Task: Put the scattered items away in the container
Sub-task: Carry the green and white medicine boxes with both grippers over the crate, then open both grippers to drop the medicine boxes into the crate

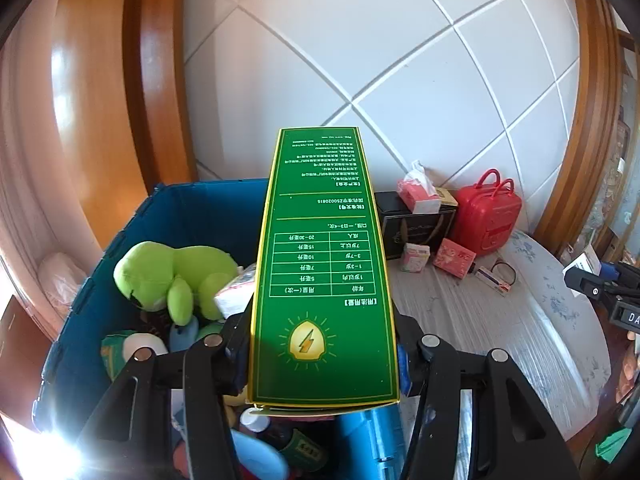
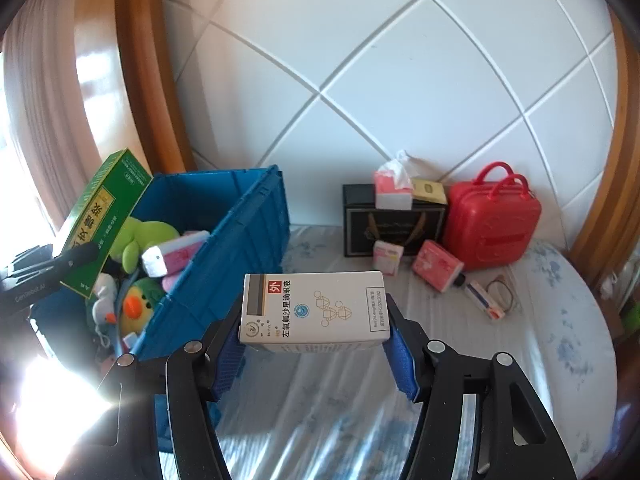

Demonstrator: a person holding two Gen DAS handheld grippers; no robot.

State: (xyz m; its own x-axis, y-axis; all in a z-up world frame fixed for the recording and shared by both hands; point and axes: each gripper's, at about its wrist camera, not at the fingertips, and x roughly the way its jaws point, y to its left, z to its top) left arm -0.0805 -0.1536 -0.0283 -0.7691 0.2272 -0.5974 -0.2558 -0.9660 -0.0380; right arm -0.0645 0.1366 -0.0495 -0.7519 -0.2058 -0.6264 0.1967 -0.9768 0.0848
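My left gripper (image 1: pixel 322 354) is shut on a long green box (image 1: pixel 320 264) held lengthwise over the blue crate (image 1: pixel 168 212). The right wrist view shows that green box (image 2: pixel 100 220) above the crate's left side, with the left gripper's finger (image 2: pixel 76 258) on it. My right gripper (image 2: pixel 316 344) is shut on a white medicine box (image 2: pixel 314 312), held sideways above the bed, just right of the blue crate (image 2: pixel 240 240). Inside the crate lie a green plush frog (image 1: pixel 176 276), a parrot plush (image 2: pixel 138 308), a pink-and-white pack (image 2: pixel 176 256) and other small items.
By the white padded headboard stand a black box (image 2: pixel 392 220) with a tissue pack (image 2: pixel 394 184) on it, and a red case (image 2: pixel 490 216). Two small pink boxes (image 2: pixel 436 266) and a tube (image 2: pixel 482 294) lie on the flowered bedspread (image 2: pixel 520 360). Wooden frame at both sides.
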